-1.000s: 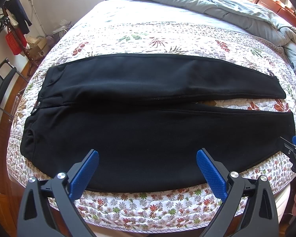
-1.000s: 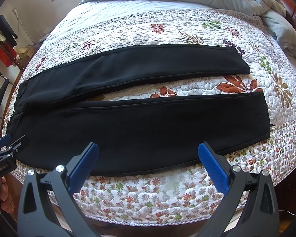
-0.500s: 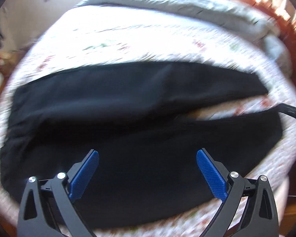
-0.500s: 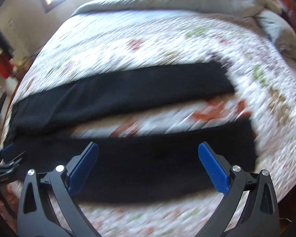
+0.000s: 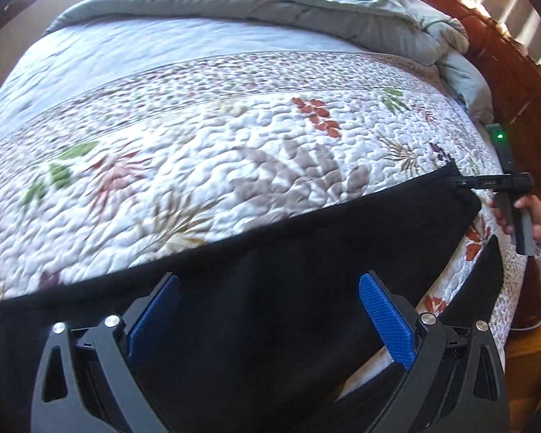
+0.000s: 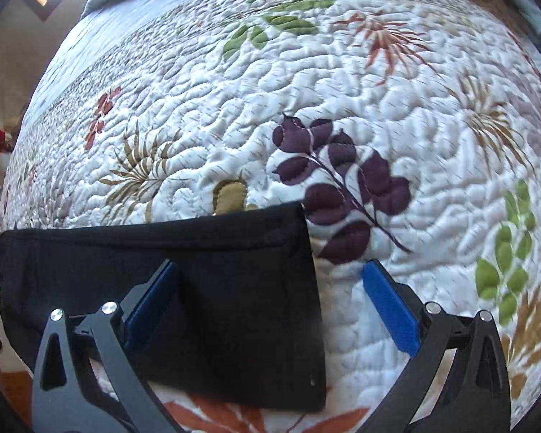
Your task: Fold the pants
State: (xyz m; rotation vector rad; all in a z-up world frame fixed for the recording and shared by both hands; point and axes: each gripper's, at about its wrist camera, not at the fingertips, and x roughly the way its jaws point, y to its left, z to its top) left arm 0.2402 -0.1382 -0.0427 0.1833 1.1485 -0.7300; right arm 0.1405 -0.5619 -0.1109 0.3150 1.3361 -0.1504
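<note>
Both claws had travelled forward across the bed since a second earlier, when you held them back at the near edge with the whole garment in view. Your left gripper (image 5: 270, 278) stood wide open and empty, low over the black pants (image 5: 306, 238); whether its pads touched the cloth could not be told. Your right gripper (image 6: 269, 265) was also spread wide and empty, its left pad over the hem end of the far leg and its right pad over bare quilt (image 6: 342, 72). From the left camera, its tip sat right at that leg's far hem corner, with your hand (image 5: 530, 213) behind it.

The pants (image 6: 234, 306) lay flat and unfolded, legs apart, a strip of quilt showing between them near the hems. That suggested you were lining up on the far leg's outer edge, ready to pinch it and bring that leg over the near one; no fold had been made yet.

Beyond the far leg, the flowered quilt (image 5: 234, 126) ran bare to the grey duvet (image 5: 270, 3) bunched against the wooden headboard (image 5: 505, 65).
</note>
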